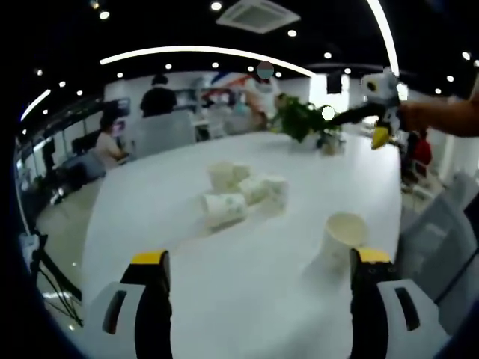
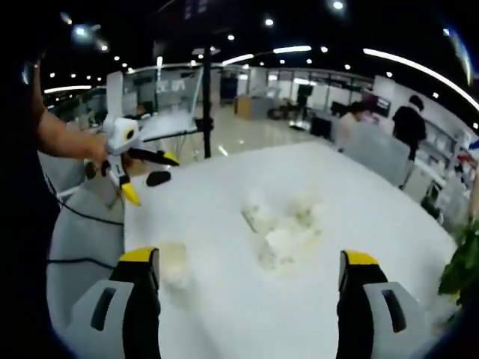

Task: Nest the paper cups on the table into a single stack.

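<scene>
1. Setting: an open-plan office, with a large white table [image 1: 224, 299] spreading ahead of the fingertips.
2. Ceiling: dark, with round spotlights, curved light strips [image 1: 202, 52] and an air-conditioning unit [image 1: 257, 15].
3. Beyond the table: seated people [image 1: 108, 142] at desks and glass partitions [image 2: 176, 93].
4. Far table edge: a potted plant [image 1: 303, 120].
</scene>
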The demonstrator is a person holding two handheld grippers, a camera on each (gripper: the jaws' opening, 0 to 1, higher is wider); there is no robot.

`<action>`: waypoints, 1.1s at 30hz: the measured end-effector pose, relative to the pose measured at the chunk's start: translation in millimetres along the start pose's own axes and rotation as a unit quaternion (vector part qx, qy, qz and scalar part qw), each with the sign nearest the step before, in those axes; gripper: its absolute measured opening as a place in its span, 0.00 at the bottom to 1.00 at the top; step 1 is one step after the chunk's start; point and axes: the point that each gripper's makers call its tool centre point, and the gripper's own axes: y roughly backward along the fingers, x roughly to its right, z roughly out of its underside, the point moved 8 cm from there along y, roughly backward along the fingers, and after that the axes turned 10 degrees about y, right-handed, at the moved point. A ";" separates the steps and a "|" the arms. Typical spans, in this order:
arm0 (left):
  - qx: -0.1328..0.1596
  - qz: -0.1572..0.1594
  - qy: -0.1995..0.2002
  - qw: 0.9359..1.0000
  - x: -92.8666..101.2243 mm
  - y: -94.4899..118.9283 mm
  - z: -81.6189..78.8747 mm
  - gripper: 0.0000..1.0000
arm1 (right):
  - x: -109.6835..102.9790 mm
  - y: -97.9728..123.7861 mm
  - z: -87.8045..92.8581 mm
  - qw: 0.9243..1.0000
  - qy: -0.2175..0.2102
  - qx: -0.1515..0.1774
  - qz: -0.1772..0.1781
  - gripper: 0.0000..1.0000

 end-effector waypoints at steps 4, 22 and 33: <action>-0.001 -0.006 0.004 1.000 -3.0 2.5 0.6 0.99 | 13.5 -8.1 -17.8 0.998 0.043 -0.027 -0.037 0.98; 0.000 -0.023 -0.021 1.000 -15.7 4.8 -7.8 0.99 | 49.4 -92.9 -78.1 0.972 0.139 -0.110 -0.155 0.96; -0.003 -0.032 0.010 0.999 -24.1 15.2 2.3 0.99 | 53.1 -162.2 -92.5 0.948 0.152 -0.170 -0.224 0.95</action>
